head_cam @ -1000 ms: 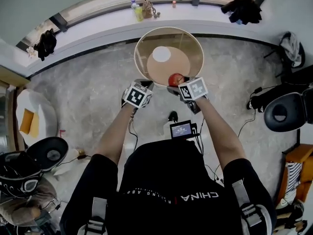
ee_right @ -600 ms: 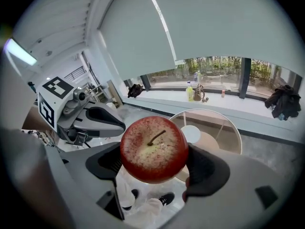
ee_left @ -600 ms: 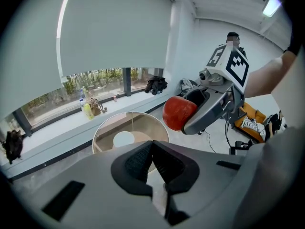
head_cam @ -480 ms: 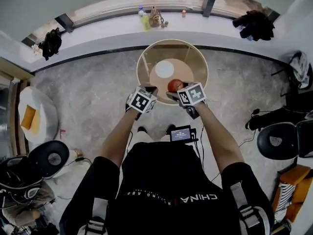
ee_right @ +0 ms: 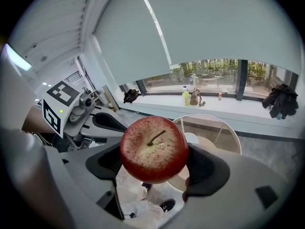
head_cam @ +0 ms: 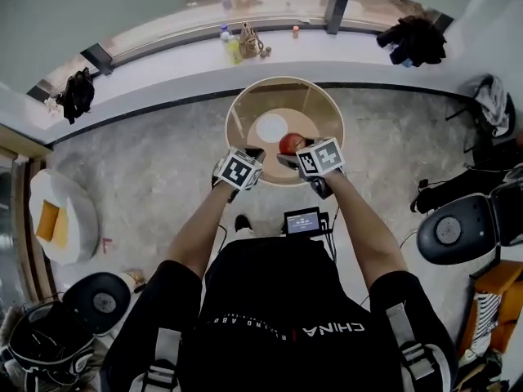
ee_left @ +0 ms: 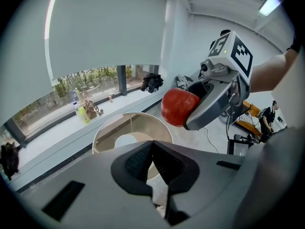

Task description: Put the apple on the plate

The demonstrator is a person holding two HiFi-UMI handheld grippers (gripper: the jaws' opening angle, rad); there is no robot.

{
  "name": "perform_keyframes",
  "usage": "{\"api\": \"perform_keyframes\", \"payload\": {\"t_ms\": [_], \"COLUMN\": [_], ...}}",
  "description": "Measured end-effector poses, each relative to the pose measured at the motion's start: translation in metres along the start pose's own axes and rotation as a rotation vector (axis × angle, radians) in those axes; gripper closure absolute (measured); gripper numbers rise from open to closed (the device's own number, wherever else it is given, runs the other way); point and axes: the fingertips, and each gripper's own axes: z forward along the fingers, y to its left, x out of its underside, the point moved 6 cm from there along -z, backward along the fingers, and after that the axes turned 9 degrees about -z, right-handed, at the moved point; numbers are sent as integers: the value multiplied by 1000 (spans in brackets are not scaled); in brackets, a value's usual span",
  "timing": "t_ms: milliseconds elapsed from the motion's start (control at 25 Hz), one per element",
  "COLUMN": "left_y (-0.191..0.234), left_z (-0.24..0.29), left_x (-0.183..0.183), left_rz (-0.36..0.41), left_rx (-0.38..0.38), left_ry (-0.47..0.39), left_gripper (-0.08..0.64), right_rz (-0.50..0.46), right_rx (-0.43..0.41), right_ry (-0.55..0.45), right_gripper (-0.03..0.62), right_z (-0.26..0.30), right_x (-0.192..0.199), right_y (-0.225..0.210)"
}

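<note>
A red apple (ee_right: 154,149) with its stem facing the camera sits between the pads of my right gripper (ee_right: 152,168), which is shut on it. In the head view the apple (head_cam: 292,143) hangs over the near part of the round glass table (head_cam: 327,109). A white plate (head_cam: 271,126) lies near the table's middle, just beyond and left of the apple. My left gripper (ee_left: 152,146) is shut and empty, its jaws touching; it hovers at the table's near rim, left of the apple (ee_left: 180,107). The plate (ee_left: 125,141) shows beyond its jaws.
The table has a tan lower shelf (head_cam: 301,121) under the glass. A long white window ledge (head_cam: 163,51) behind it carries bottles (head_cam: 231,43) and small items. Office chairs (head_cam: 458,231) stand at the right, a round white table (head_cam: 61,215) at the left, and cables (head_cam: 409,211) lie on the floor.
The apple stays clamped in my right gripper. Both grippers keep their places by the table's near rim. The head camera has shifted a little, and the person's feet have moved.
</note>
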Motion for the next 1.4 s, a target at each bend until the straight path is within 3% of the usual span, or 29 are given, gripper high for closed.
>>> {"api": "perform_keyframes", "payload": {"t_ms": [480,880,1160,1400], "left_y": [13,21,121,174], "left_z": [6,42,58,204], "left_x": [-1,-21,28,11], "left_rz": [19,-2,-9,-42], "left_rx": [27,8,38,78], "left_ry": [7,44,49,89], "left_gripper": [542,542,542,543], "right_rz": [33,34,-10,-21], "right_rx": [6,-9,65,48], "right_ry": [16,50,106,121], "right_gripper": [167,167,167,167], "right_z": [14,27,151,263], "right_x": [3,10,0,23], "right_y": [2,-50,-35,-141]}}
